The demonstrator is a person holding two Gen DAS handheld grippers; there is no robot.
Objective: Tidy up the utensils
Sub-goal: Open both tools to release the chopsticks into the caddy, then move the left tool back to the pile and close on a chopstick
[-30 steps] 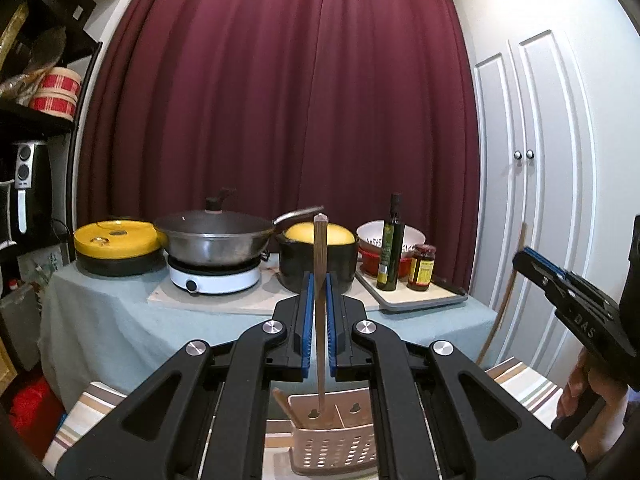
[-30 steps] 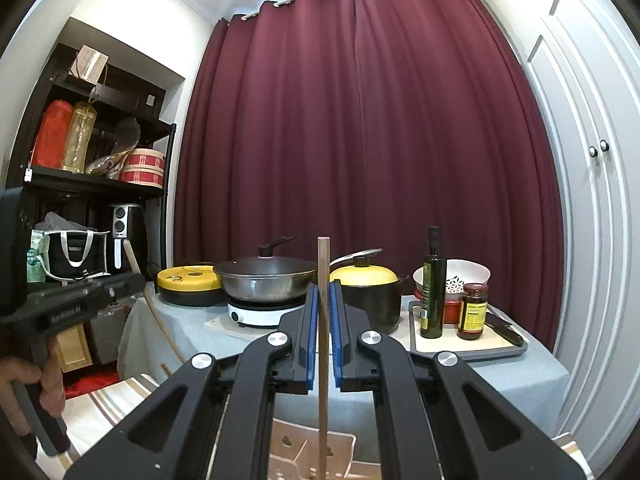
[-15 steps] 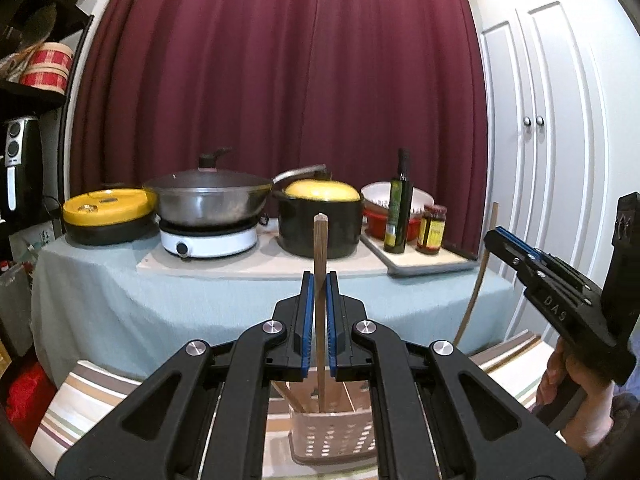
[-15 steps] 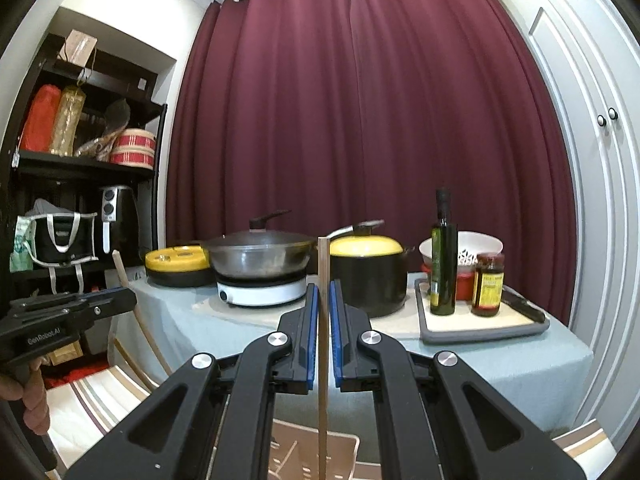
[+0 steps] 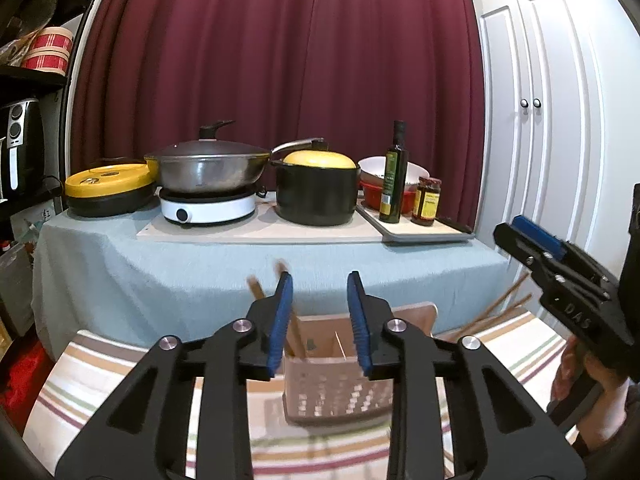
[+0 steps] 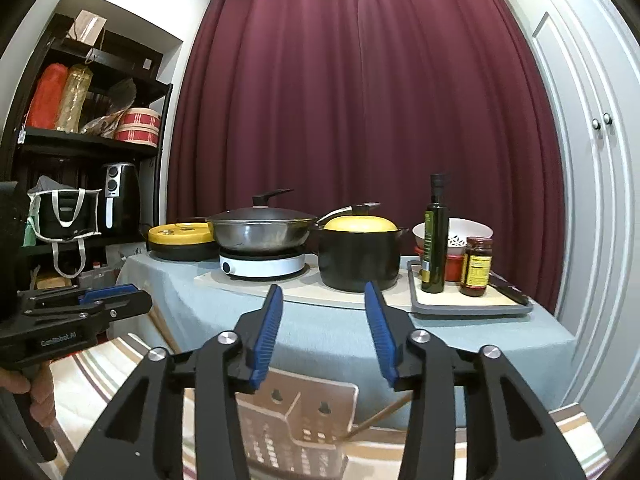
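Striped cloth point(image 5: 100, 380) under perforated utensil basket point(image 5: 336, 392); loose chopsticks point(image 5: 496, 312) alongside.

Utensil basket point(image 5: 336, 384) at lower centre, chopsticks point(image 5: 294, 332) standing in its left compartment; behind it my table point(image 5: 240, 272); wok point(image 5: 208, 166) left of pot point(image 5: 316, 196).

A dark red curtain point(image 6: 360, 100) hangs in folds across the back wall. White panelled cupboard doors point(image 5: 560, 120) stand to the right. A black shelving unit point(image 6: 92, 144) stands on the left, against a white wall. A desk point(image 5: 200, 276) draped in pale blue cloth stands before the curtain.
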